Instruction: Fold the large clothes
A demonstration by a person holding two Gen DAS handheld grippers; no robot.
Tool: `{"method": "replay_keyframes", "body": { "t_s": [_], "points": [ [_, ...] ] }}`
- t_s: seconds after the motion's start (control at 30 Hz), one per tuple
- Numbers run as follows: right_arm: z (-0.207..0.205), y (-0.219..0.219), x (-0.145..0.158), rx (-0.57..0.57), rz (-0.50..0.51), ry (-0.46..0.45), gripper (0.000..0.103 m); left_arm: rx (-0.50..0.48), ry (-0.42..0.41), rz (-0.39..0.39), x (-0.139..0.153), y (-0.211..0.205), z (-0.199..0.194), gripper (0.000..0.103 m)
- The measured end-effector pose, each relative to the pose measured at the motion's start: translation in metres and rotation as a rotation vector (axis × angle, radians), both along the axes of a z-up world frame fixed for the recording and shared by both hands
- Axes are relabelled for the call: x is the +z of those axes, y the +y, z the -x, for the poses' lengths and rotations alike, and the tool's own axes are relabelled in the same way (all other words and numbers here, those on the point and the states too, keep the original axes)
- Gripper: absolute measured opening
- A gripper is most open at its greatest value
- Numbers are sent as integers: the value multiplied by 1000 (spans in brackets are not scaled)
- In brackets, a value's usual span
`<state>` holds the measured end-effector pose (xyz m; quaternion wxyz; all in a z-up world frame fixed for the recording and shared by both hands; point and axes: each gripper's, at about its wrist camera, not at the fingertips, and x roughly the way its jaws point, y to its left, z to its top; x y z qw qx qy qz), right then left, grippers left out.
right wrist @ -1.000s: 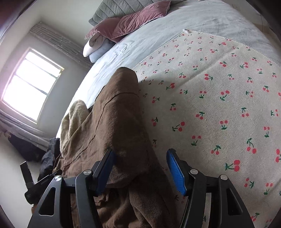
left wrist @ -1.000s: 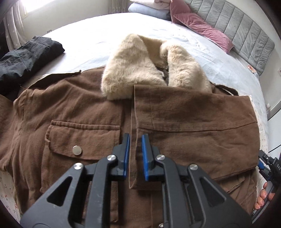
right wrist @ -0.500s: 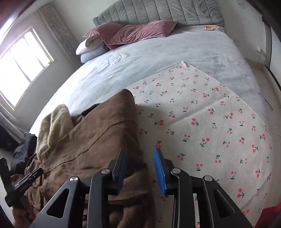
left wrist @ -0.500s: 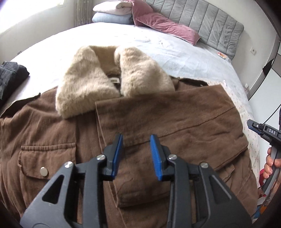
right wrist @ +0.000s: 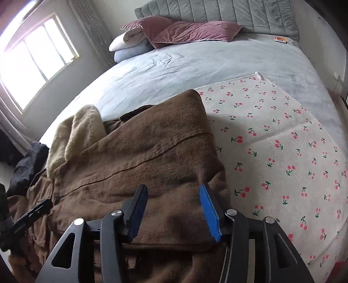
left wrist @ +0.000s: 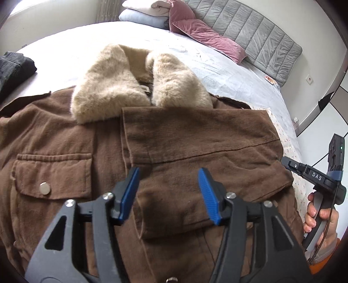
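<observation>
A brown jacket (left wrist: pixel 184 139) with a beige fur collar (left wrist: pixel 113 87) lies front up on the bed, its right side folded in over the chest. My left gripper (left wrist: pixel 168 193) is open and empty just above the folded panel. My right gripper (right wrist: pixel 173 209) is open and empty over the jacket's folded right edge (right wrist: pixel 152 152). The right gripper's body also shows in the left wrist view (left wrist: pixel 315 178), held by a hand at the jacket's right side. The left gripper's body shows at the left edge of the right wrist view (right wrist: pixel 28 219).
A cherry-print cloth (right wrist: pixel 282 141) covers the bed to the right of the jacket. Dark folded clothes (left wrist: pixel 13 69) lie at the left. Pink pillows (left wrist: pixel 206 34) and folded bedding (right wrist: pixel 128 45) sit by the grey headboard (right wrist: pixel 217 10). A window (right wrist: pixel 34 56) is at the left.
Both grippers have opened wide: the left from nearly shut on the jacket's front edge, the right from a narrow gap. Both cameras have drawn back a little from the jacket.
</observation>
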<state>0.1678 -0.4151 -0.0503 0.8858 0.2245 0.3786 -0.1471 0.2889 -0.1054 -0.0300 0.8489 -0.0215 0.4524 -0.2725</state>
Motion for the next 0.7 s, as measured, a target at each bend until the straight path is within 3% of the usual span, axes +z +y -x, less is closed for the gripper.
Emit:
{"method": "replay_keyframes", "body": {
  "t_s": [0.17,0.27,0.43,0.57,0.7],
  "points": [
    [41,29,32,30,-22,-37,68,63,-35,-20,51,53,32,79],
    [65,56,57,47,18,-34,72,118,-53,-61,86,94,52,84],
    [100,108,97,90,97,-44,89,232,-62,-86,134,180,82,96],
    [113,140,103,110,136,-37,93,338,-69,-102,151,252,97,100],
    [114,153,88,129,100,-42,93,490,-44,-61,144,330,96,100]
  ]
}}
